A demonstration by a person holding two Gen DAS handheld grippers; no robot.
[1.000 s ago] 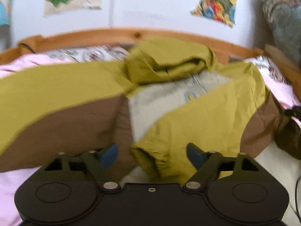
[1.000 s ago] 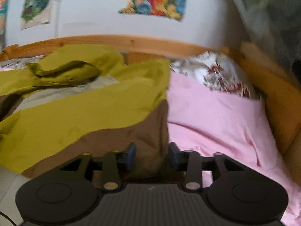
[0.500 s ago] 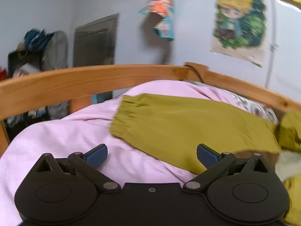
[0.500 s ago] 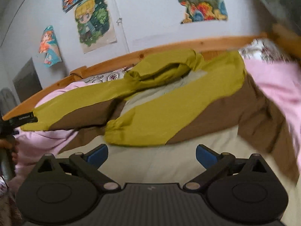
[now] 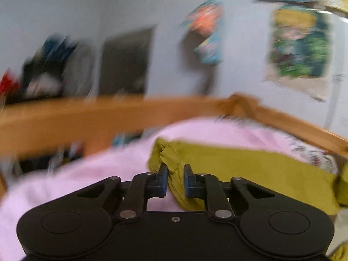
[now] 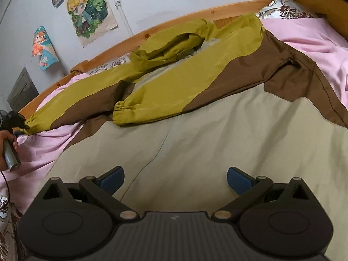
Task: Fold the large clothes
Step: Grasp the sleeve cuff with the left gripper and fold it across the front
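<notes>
Left wrist view shows our left tongs (image 5: 175, 181) pressed together on the gathered cuff (image 5: 168, 159) of the olive sleeve, the cloth bunched between the pads. We judge the cuff is taken because it is the outermost end of the garment, the easiest point from which to carry the whole sleeve inward. This view is blurred, so we cannot say how deep the cloth sits in the grip.

In the right wrist view our right tongs (image 6: 175, 179) are spread wide and hold nothing, hovering over the beige lower body of the jacket (image 6: 195, 130). The jacket lies flat across the bed on the pink sheet (image 6: 315, 43), hood toward the wooden headboard rail (image 6: 174, 21). One sleeve (image 6: 169, 95) is already laid across the chest, its cuff resting near the zip line; the other sleeve (image 6: 71, 106) stretches out to the left edge of the bed, where the left hand (image 6: 6, 143) holds its grip.

Room for the fold looks good to us: the chest area beside the folded sleeve is free, and the rail stands well behind. The bed edge by the held cuff is close, so the pull should go inward.
</notes>
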